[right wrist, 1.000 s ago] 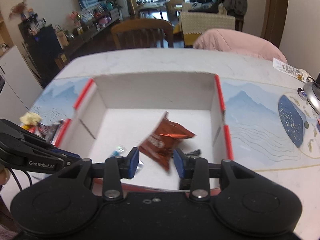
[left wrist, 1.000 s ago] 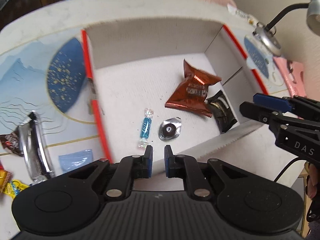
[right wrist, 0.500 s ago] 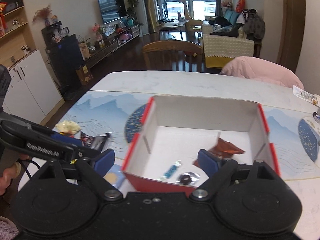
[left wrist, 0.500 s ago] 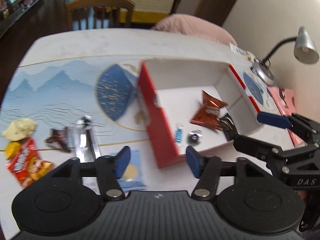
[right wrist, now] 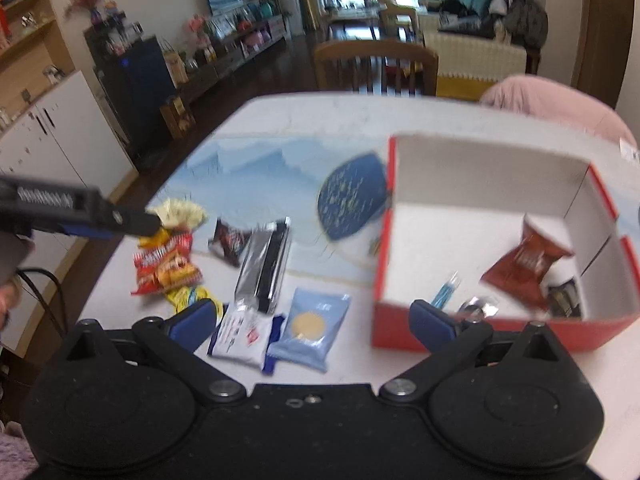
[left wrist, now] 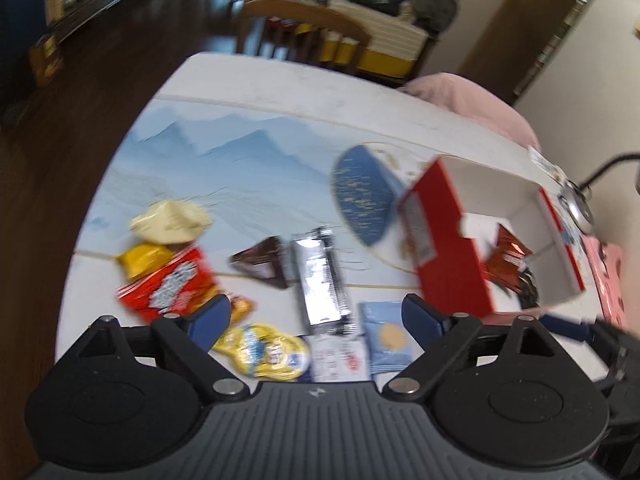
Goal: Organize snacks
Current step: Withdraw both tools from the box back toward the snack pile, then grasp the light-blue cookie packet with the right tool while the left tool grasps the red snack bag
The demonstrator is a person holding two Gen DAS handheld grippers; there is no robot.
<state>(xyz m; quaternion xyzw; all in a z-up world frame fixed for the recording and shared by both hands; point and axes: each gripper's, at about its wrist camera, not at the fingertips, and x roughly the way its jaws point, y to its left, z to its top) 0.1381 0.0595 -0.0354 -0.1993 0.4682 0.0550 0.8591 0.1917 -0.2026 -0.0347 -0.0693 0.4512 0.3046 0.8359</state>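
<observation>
A red box with a white inside holds a brown-red packet, a blue wrapped candy and a silver foil piece. Left of it on the table lie loose snacks: a silver-black bar, a light blue packet, a white sachet, a yellow packet, a red packet and a dark brown packet. My left gripper hangs over these snacks, jaws opening, nothing between them. My right gripper is above the light blue packet, jaws opening wide and holding nothing.
A cream packet lies at the far left of the pile. The table mat has a blue round print. A wooden chair stands behind the table, a pink cushion at its far right. The table's left edge drops to dark floor.
Both grippers pulled back from over the box and swung left toward the loose snacks. Both went from nearly shut to wide apart. The brown-red packet left the right gripper and lies in the box.
</observation>
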